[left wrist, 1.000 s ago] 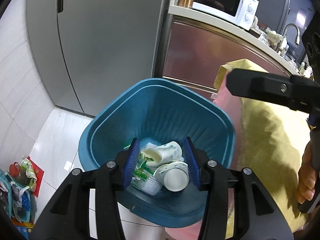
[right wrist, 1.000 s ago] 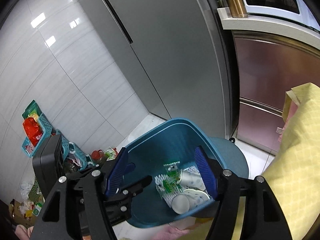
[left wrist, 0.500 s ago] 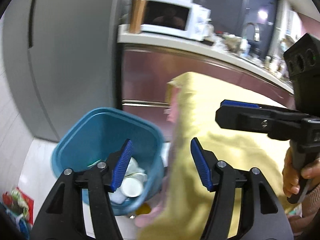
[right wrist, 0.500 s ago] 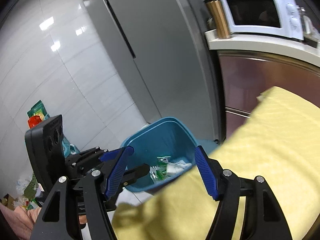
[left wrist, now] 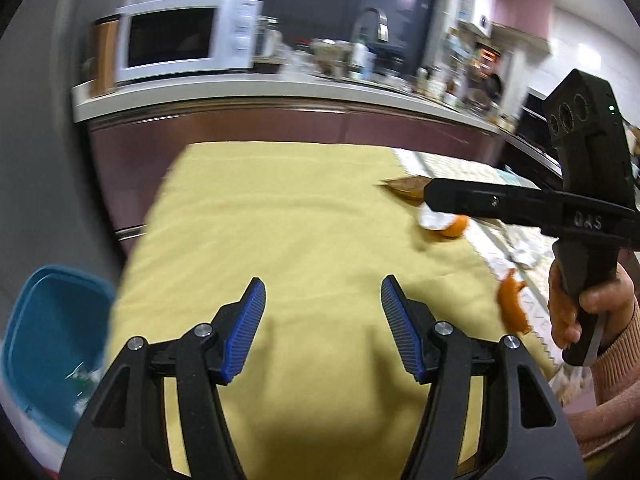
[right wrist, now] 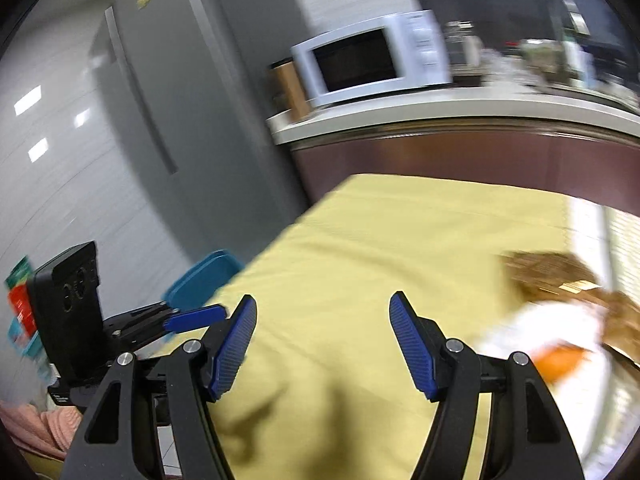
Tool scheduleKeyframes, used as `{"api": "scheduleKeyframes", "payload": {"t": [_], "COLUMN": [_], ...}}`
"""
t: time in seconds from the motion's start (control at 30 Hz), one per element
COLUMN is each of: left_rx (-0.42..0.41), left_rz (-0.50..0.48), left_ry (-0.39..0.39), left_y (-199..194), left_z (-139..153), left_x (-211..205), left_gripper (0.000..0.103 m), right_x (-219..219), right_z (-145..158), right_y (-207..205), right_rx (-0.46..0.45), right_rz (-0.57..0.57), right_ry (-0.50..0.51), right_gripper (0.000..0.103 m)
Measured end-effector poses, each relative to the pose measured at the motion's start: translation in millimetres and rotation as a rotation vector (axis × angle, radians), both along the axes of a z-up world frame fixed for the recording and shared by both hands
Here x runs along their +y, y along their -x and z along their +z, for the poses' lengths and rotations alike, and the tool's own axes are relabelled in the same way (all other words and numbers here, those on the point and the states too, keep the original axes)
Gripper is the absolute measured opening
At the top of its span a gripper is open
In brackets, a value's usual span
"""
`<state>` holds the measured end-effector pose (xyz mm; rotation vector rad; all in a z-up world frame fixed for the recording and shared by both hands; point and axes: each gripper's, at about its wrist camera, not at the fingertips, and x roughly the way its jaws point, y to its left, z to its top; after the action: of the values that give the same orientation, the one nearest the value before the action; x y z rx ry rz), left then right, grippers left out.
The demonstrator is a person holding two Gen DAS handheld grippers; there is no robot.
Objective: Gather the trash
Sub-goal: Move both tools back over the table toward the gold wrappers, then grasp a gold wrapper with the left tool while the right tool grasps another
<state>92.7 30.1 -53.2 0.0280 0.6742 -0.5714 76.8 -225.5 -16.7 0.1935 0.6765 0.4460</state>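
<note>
Currently listed: left gripper (left wrist: 322,308), fingers released, nothing between them, hanging over the bare yellow cloth (left wrist: 280,216) that covers the bench. Right gripper (right wrist: 322,328), fingers likewise parted and carrying nothing, over the same cloth. Remaining trash, right end of the bench: a brown wrapper (left wrist: 404,188), a white scrap with an orange peel (left wrist: 454,228) just beside it, and a second orange peel (left wrist: 512,304) nearer the front edge; all blurred, exact outlines uncertain. Blue bin (left wrist: 44,328), on the floor off the left end of the bench, holding some litter at its bottom. Step in hand, by judgement: reaching back for the next piece. Advice: send the right gripper to the white-and-orange cluster, come down from above, and pinch the scrap itself so the cloth is not gathered with it. Clearances: middle of the cloth open for travel; both grippers close together, so keep lanes apart; bench's left edge overhangs near the bin, so lift clear before crossing.
</note>
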Motion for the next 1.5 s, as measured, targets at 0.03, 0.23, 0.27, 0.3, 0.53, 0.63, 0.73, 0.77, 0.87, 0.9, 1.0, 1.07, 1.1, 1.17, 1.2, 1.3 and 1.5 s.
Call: {"api": "scheduleKeyframes", "payload": {"t": [0.03, 0.23, 0.27, 0.3, 0.53, 0.63, 0.73, 0.77, 0.87, 0.9, 1.0, 1.07, 1.1, 1.17, 1.2, 1.3, 1.5], "left_rx": [0.000, 0.001, 0.003, 0.004, -0.012, 0.007, 0.050, 0.060, 0.090, 0.099, 0.170, 0.204, 0.222, 0.259, 0.286, 0.342, 0.430], "left_rz": [-0.024, -0.125, -0.136, -0.146, -0.191, -0.201, -0.200, -0.198, -0.211, -0.209, -0.209, -0.213, -0.209, -0.215, -0.214, -0.215, -0.216], "left_ry": [-0.004, -0.029, -0.029, -0.030, -0.048, -0.053, -0.045, -0.051, -0.066, -0.070, -0.050, -0.037, -0.034, -0.023, -0.015, 0.008, 0.088], "left_y": [-2.3, -9.7, -14.2, -17.3, -48.5, -63.5, -82.5, -87.1, -102.4, -106.6, -122.6, -132.3, -137.5, -145.2, -150.4, -158.5, -179.3], "left_z": [-0.3, 0.4, 2.0, 3.6, 16.6, 18.1, 15.7, 14.0, 8.6, 6.7, -1.3, -5.2, -7.8, -13.3, -17.1, -26.6, -38.1], "left_x": [-12.6, -73.6, -80.7, -87.4, -135.7, -154.5, -169.5, -173.5, -187.7, -190.8, -196.4, -199.8, -200.7, -203.1, -203.7, -205.7, -209.9], "left_gripper": [0.060, 0.060, 0.060, 0.060, 0.061, 0.061, 0.061, 0.061, 0.061, 0.061, 0.062, 0.062, 0.062, 0.062, 0.062, 0.062, 0.062], "right_x": [-18.3, -107.5, -121.0, -138.5, -223.9, -244.3, -252.1, -253.1, -255.5, -254.4, -251.1, -248.7, -247.5, -246.4, -246.5, -246.9, -249.0], "right_z": [-1.3, -3.3, -4.0, -4.1, -20.5, -32.4, -43.0, -46.0, -55.3, -56.5, -61.1, -61.8, -60.8, -61.1, -61.1, -62.6, -66.4], "right_y": [2.7, 17.7, 19.4, 21.2, 27.6, 26.2, 19.4, 17.3, 10.7, 9.1, 3.3, -0.4, -2.1, -4.2, -5.3, -7.1, -8.3], "right_rx": [0.003, 0.008, 0.007, 0.009, 0.066, 0.100, 0.133, 0.145, 0.171, 0.176, 0.190, 0.194, 0.194, 0.195, 0.196, 0.198, 0.205], "right_rz": [-0.043, -0.255, -0.288, -0.329, -0.492, -0.513, -0.504, -0.498, -0.472, -0.464, -0.438, -0.420, -0.416, -0.405, -0.402, -0.397, -0.384], "right_ry": [-0.003, -0.005, -0.008, -0.010, -0.069, -0.112, -0.152, -0.162, -0.207, -0.215, -0.228, -0.235, -0.237, -0.244, -0.247, -0.258, -0.278], "right_gripper": [0.066, 0.066, 0.066, 0.066, 0.066, 0.066, 0.066, 0.066, 0.066, 0.066, 0.066, 0.066, 0.065, 0.064, 0.062, 0.059, 0.048]}}
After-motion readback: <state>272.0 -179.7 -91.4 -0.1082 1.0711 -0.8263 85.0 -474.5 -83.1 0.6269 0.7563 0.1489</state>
